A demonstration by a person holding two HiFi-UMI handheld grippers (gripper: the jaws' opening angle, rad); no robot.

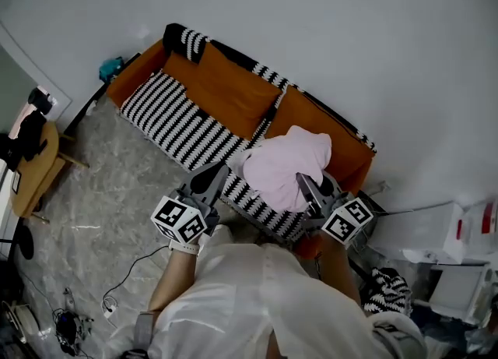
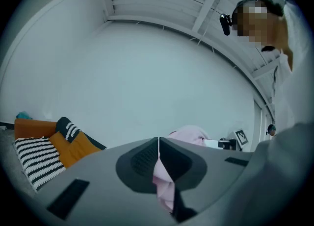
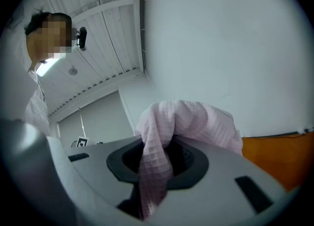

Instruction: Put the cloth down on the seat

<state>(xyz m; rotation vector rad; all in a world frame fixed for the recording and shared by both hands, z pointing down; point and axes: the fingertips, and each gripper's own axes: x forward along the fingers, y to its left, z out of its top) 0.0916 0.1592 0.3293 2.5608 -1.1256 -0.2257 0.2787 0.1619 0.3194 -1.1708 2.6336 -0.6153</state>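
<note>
Cloth (image 1: pixel 286 167): pink, waffle weave, bunched up and hanging in the air between 2 tools, over the right end of the striped seat (image 1: pixel 173 128). Not down on it yet, far as the head view goes.

Left tool (image 1: pixel 212 178) clamped shut on 1 thin fold, tips meeting, pink edge pinched lower down between the pads. Right tool (image 1: pixel 309 188) closed on a much thicker wad, with the rest of the fabric puffing up and over its jaws.

Below that, an orange sofa (image 1: pixel 327 128) with black-and-white stripes on the seat and along the top of the backrest. 1 loose orange cushion (image 1: pixel 233 89) leaning against the back, well left of the cloth. Sofa pushed up against a plain white wall (image 1: pixel 327 30).

Further out: grey marbled floor (image 1: pixel 101 202), some cables (image 1: pixel 117 287) trailing across it near the person's white shirt (image 1: pixel 249 303), and a small wooden bench (image 1: pixel 35 174) at the far left with dark stuff on top.
</note>
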